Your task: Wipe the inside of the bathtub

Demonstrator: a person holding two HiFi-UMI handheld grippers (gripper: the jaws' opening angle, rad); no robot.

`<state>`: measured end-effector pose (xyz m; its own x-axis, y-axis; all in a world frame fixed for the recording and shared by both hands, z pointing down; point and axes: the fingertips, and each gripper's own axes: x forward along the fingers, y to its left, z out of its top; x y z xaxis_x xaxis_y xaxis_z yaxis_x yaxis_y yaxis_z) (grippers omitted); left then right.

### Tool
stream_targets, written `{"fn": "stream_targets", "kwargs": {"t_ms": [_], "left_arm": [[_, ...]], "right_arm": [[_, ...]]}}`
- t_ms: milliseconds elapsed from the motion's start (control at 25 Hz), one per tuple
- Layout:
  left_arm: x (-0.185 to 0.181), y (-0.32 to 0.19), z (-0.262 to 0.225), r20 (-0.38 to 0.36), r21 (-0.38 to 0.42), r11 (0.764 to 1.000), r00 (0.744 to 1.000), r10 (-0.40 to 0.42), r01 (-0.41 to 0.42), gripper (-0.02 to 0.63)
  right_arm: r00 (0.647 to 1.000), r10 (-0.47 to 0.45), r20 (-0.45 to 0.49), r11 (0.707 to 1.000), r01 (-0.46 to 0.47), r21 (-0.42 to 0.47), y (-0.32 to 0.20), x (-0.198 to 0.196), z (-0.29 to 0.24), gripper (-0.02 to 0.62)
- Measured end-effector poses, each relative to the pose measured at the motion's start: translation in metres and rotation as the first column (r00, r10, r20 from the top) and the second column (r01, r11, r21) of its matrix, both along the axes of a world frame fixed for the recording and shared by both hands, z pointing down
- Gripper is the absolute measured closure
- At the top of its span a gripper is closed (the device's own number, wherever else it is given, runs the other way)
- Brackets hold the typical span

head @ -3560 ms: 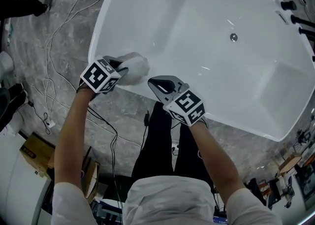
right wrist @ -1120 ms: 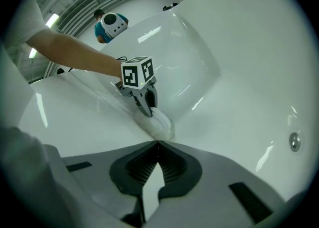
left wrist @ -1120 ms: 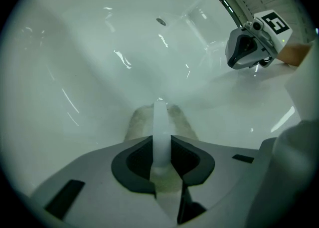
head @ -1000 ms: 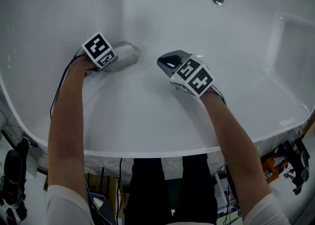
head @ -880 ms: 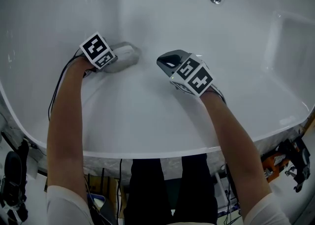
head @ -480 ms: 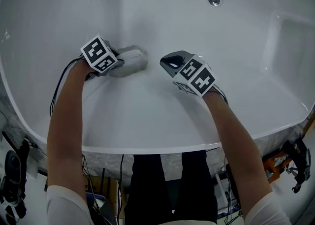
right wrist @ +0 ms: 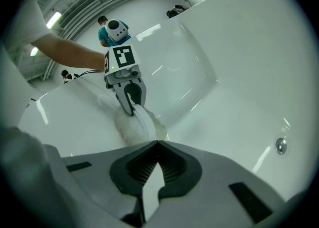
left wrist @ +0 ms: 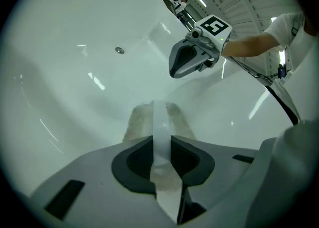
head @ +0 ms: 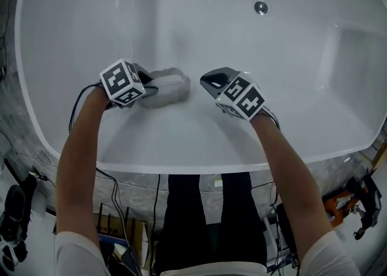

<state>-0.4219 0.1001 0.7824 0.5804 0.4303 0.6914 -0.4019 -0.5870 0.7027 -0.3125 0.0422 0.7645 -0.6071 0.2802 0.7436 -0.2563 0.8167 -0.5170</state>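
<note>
My left gripper [head: 150, 86], clamped on the white wiping pad [head: 172, 86], has slid it slightly right along the inner slope of the bathtub [head: 181, 142], closer to my right gripper [head: 210, 79], which hovers pinched together and empty. Both forearms reach down over the near rim.

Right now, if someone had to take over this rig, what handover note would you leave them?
Left tongs: shut on the white strap of the wiping pad; the pad is pressed against the near inner wall of the bathtub.
Right tongs: shut and empty, just right of the pad, not touching it.
Done: the surface gives no sign of which areas have been wiped.
Left: probably work the pad across the floor toward the drain, then the far walls.
</note>
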Motion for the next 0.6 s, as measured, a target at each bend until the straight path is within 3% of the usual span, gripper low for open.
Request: {"fn": "stream_targets", "kwargs": {"t_ms": [600], "left_arm": [[0.002,0.031,-0.149,-0.197,0.105,0.994,0.98,0.012,0.009,0.517]], "right_arm": [[0.998,0.02,0.054,1.0,-0.021,0.02,0.009,-0.021,-0.077,0.577]]}}
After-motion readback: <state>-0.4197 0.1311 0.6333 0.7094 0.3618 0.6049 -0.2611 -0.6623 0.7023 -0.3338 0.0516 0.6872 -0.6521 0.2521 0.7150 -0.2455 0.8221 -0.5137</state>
